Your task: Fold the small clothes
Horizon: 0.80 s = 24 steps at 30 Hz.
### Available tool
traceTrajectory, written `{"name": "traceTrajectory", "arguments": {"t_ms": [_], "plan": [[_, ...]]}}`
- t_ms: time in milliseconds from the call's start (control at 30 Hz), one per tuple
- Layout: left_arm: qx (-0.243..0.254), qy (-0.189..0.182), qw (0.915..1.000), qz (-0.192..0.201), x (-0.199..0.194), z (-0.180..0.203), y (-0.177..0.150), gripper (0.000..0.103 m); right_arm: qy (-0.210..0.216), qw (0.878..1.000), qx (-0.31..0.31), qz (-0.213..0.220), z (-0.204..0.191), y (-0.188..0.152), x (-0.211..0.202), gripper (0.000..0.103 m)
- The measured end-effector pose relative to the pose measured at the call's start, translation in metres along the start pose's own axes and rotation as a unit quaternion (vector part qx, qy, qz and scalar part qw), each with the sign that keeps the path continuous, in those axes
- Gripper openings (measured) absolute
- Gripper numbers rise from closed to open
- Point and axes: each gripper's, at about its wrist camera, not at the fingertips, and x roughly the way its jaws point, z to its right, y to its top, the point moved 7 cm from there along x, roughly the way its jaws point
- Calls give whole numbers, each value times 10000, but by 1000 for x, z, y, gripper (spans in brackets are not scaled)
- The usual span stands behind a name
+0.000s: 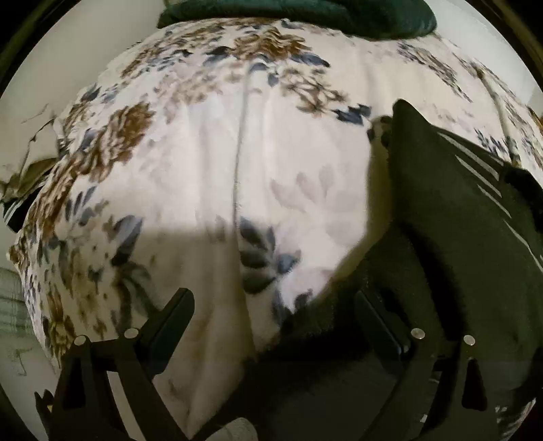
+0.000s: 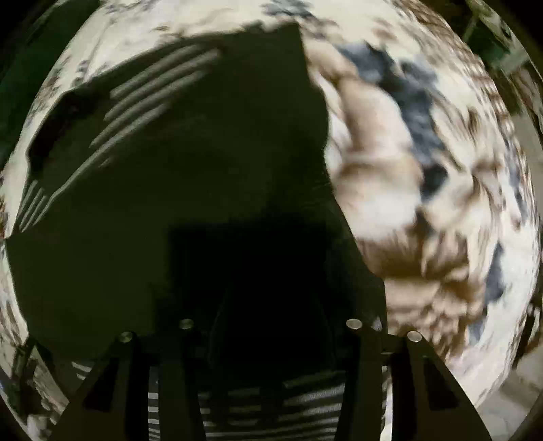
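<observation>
A dark green garment with thin white stripes (image 1: 458,217) lies on a floral bedspread (image 1: 190,163), at the right of the left wrist view. My left gripper (image 1: 271,315) is open, its right finger (image 1: 376,322) over the garment's edge, its left finger (image 1: 173,319) over the bedspread. In the right wrist view the same garment (image 2: 169,210) fills the centre and left. My right gripper (image 2: 268,336) hangs close over it, its fingers lost in dark shadow. A striped part (image 2: 288,400) shows under the gripper.
The white bedspread with brown and blue flowers (image 2: 424,203) covers the bed. A dark green cloth (image 1: 305,13) lies at the far top. A pale wall (image 1: 51,68) and bed edge are at left.
</observation>
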Motion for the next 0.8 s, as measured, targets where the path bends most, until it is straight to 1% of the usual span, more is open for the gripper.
{"name": "traceTrajectory", "arguments": {"t_ms": [67, 100, 167, 200, 233, 300, 367, 400, 433, 467, 500, 533, 567, 667, 700, 733, 767, 800], "plan": [[55, -156, 9998, 139, -8, 0, 3, 96, -35, 9998, 131, -126, -2, -5, -10, 46], [64, -249, 9994, 218, -13, 0, 4, 96, 78, 9998, 136, -116, -8, -6, -18, 46], [43, -501, 9982, 312, -20, -1, 8, 96, 582, 9983, -47, -68, -36, -6, -38, 47], [16, -696, 9970, 349, -22, 0, 11, 96, 728, 9971, -230, -67, -53, -5, -45, 47], [-9, -896, 9954, 345, -22, 2, 14, 96, 905, 9946, -508, -62, -78, -2, -52, 47], [-68, -1264, 9916, 278, -19, 7, 18, 96, 1336, 9837, -1194, -165, -143, 6, -59, 48], [-124, -1608, 9864, 303, -17, 13, 23, 88, 1686, 9675, -1851, -343, -214, 14, -56, 52], [-115, -1751, 9839, 343, -17, 17, 24, 84, 1813, 9596, -2110, -419, -244, 16, -53, 52], [-77, -1854, 9819, 371, -15, 21, 26, 71, 1908, 9509, -2394, -447, -277, 20, -48, 52], [24, -1880, 9815, 356, -10, 27, 26, 51, 1953, 9410, -2718, -494, -311, 24, -38, 52], [133, -1902, 9813, 274, -5, 32, 25, 37, 1899, 9358, -2917, -553, -336, 27, -28, 52], [255, -1970, 9800, 128, 4, 38, 21, 12, 1778, 9325, -3088, -589, -360, 32, -15, 52], [281, -2008, 9792, 73, 9, 40, 20, 9, 1676, 9284, -3241, -703, -379, 35, 0, 52], [276, -2066, 9779, 166, 12, 39, 18, 8, 1443, 9208, -3458, -1082, -411, 37, 39, 52], [264, -2089, 9774, 173, 12, 39, 18, 8, 1378, 9179, -3547, -1123, -419, 38, 47, 49], [238, -2121, 9768, 179, 12, 38, 18, 8, 1387, 9167, -3586, -1084, -417, 37, 49, 41], [211, -2140, 9764, 178, 12, 37, 16, 8, 1483, 9150, -3628, -957, -419, 39, 44, 7], [184, -2152, 9762, 172, 13, 35, 15, 8, 1503, 9153, -3639, -854, -416, 41, 39, 0]]}}
